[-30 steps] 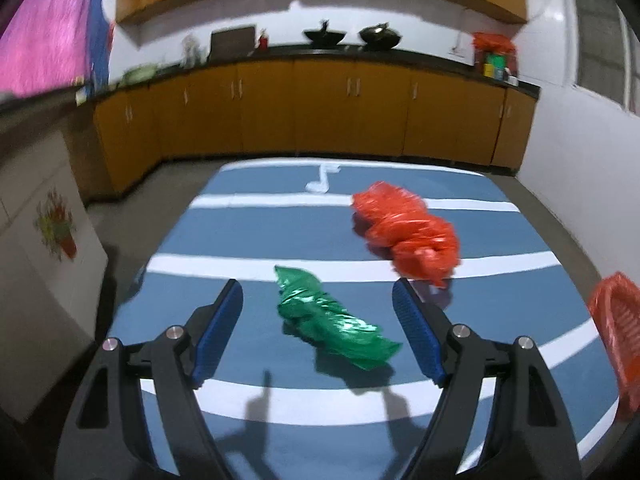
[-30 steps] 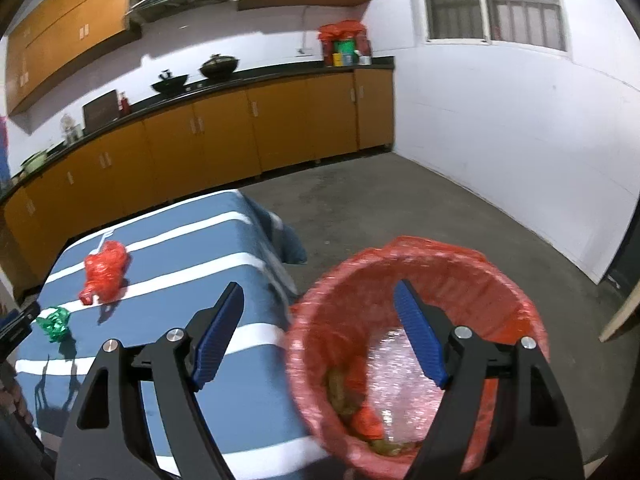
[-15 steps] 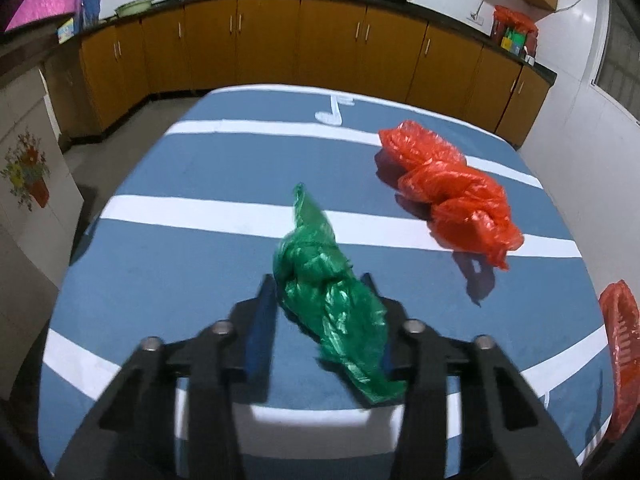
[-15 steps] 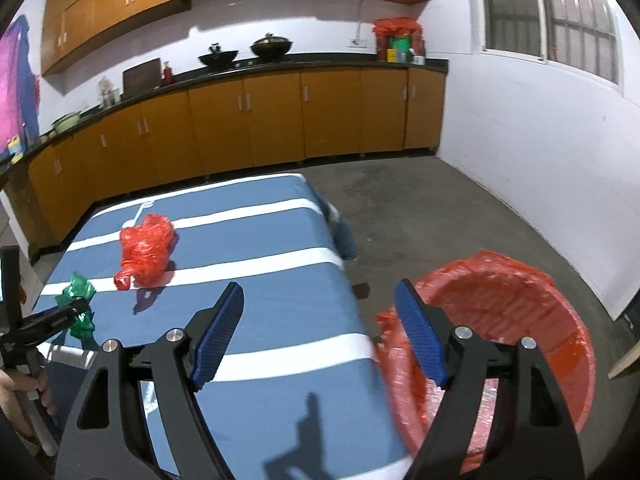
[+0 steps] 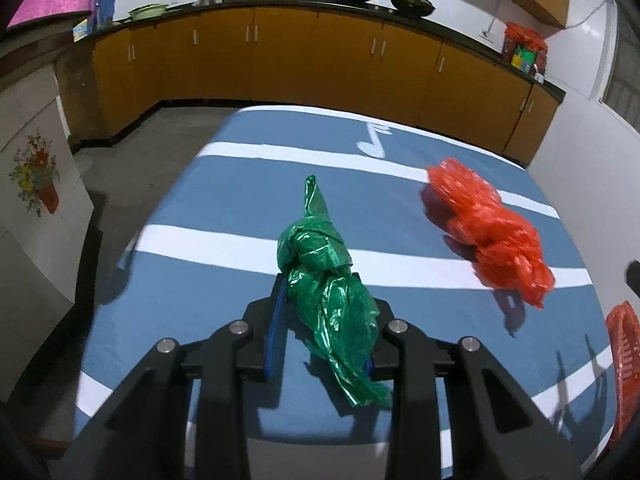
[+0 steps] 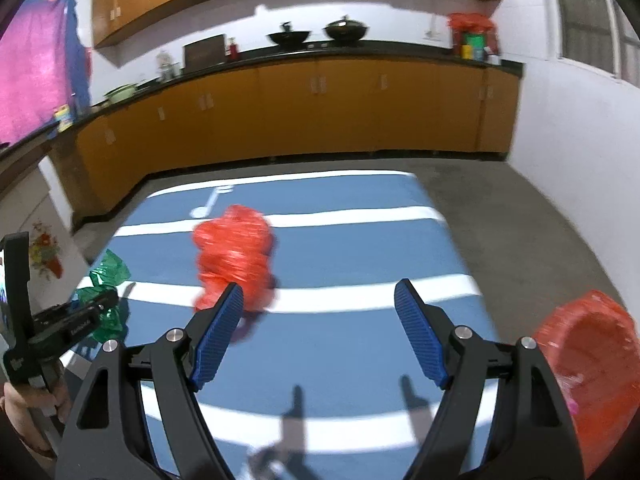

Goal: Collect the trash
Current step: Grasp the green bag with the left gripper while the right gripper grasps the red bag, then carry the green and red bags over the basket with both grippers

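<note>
Crumpled green plastic bag [image 5: 328, 300]: light, soft, slippery; left gripper [image 5: 324, 320] closing round its bunched middle. Right gripper [image 6: 320, 332] gaping, empty.

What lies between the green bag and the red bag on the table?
Nothing: between the green bag and the red bag there is only bare blue cloth with a white stripe. The left wrist view shows it best.
</note>
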`<act>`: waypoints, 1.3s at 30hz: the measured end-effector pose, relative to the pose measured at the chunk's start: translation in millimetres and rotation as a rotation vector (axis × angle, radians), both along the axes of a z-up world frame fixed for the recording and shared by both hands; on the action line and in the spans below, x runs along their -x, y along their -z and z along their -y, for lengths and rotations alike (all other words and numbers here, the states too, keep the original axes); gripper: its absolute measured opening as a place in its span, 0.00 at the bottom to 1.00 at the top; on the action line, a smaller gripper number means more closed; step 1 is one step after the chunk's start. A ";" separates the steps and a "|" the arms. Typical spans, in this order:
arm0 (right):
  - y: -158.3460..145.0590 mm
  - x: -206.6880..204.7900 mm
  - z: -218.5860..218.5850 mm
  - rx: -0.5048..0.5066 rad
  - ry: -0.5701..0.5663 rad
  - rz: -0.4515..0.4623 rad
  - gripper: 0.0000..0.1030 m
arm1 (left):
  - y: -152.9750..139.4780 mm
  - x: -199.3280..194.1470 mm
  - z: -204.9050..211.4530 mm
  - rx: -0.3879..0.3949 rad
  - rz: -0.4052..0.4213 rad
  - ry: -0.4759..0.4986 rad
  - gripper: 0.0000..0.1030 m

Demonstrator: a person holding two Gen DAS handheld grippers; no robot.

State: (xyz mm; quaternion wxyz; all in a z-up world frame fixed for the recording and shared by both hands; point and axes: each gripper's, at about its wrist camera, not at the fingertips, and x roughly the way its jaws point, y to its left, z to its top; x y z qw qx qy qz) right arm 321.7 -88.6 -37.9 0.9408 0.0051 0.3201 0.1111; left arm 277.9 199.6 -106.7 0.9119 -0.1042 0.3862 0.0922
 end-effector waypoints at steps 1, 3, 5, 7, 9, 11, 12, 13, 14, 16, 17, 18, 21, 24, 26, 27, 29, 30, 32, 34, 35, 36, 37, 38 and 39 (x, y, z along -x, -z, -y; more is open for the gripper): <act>1.7 -7.2 -11.5 -0.003 -0.025 -0.003 0.75 | -0.7 0.0 -4.1 -0.002 0.003 -0.007 0.30; 5.9 -17.0 -29.7 0.004 -0.056 -0.003 0.75 | -2.3 -1.1 -13.2 -0.006 0.008 -0.021 0.30; 10.4 -28.7 -44.9 0.009 -0.082 -0.011 0.75 | -3.4 -1.9 -21.4 -0.012 0.013 -0.035 0.30; 16.6 -40.0 -56.3 0.005 -0.099 -0.028 0.75 | -4.2 -2.9 -28.0 -0.019 0.016 -0.045 0.30; 22.6 -52.3 -65.2 -0.004 -0.109 -0.050 0.75 | -4.8 -4.2 -34.1 -0.024 0.018 -0.056 0.30; 29.0 -65.0 -73.0 -0.004 -0.112 -0.074 0.75 | -4.7 -5.4 -38.8 -0.028 0.019 -0.066 0.30; 31.7 -69.7 -75.6 -0.002 -0.114 -0.082 0.75 | -4.7 -5.8 -40.1 -0.030 0.018 -0.068 0.30; 33.9 -73.2 -78.7 0.002 -0.115 -0.088 0.75 | -4.6 -6.0 -41.4 -0.030 0.018 -0.069 0.30; 36.2 -77.5 -81.8 0.008 -0.119 -0.097 0.75 | -4.6 -6.5 -42.3 -0.031 0.017 -0.071 0.30; 39.6 -80.9 -85.3 0.016 -0.126 -0.111 0.75 | -4.5 -6.3 -42.6 -0.032 0.016 -0.072 0.30; 42.3 -82.8 -86.5 0.018 -0.131 -0.125 0.75 | -4.4 -5.9 -41.9 -0.033 0.016 -0.072 0.30; 45.5 -83.6 -87.3 0.020 -0.137 -0.141 0.75 | -4.3 -6.4 -42.4 -0.032 0.015 -0.071 0.30; 54.3 -82.4 -87.3 0.038 -0.157 -0.179 0.60 | -5.1 -5.8 -38.3 -0.034 0.013 -0.067 0.30; 57.6 -74.3 -83.5 0.055 -0.169 -0.180 0.51 | -6.4 -5.2 -34.5 -0.034 0.014 -0.060 0.30; 57.0 -68.1 -80.2 0.072 -0.174 -0.174 0.48 | -7.6 -5.0 -31.4 -0.034 0.014 -0.053 0.30; 56.3 -64.4 -77.7 0.076 -0.173 -0.172 0.46 | -8.8 -4.4 -28.5 -0.033 0.016 -0.048 0.30; 55.9 -59.2 -71.2 0.075 -0.167 -0.173 0.44 | -10.7 -3.4 -23.4 -0.033 0.019 -0.038 0.30; 55.7 -54.6 -65.6 0.072 -0.159 -0.175 0.43 | -11.9 -2.9 -20.4 -0.034 0.021 -0.031 0.30; 55.4 -47.6 -56.5 0.067 -0.144 -0.177 0.42 | -13.3 -2.0 -14.6 -0.035 0.024 -0.019 0.30; 55.2 -39.9 -46.0 0.063 -0.126 -0.181 0.41 | -15.9 -0.6 -5.8 -0.038 0.029 -0.001 0.30; 55.1 -34.8 -39.5 0.060 -0.116 -0.184 0.40 | -17.2 0.3 -1.8 -0.039 0.031 0.007 0.30; 55.0 -31.9 -34.9 0.059 -0.108 -0.187 0.39 | -18.9 1.4 3.8 -0.040 0.033 0.018 0.30; 54.7 -27.8 -29.4 0.056 -0.099 -0.189 0.39 | -20.3 2.6 9.4 -0.042 0.035 0.029 0.30; 54.1 -23.7 -21.8 0.052 -0.087 -0.192 0.38 | -20.6 3.4 12.6 -0.043 0.037 0.035 0.30; 53.6 -19.7 -16.0 0.049 -0.078 -0.194 0.38 | -22.2 4.5 17.9 -0.044 0.038 0.046 0.30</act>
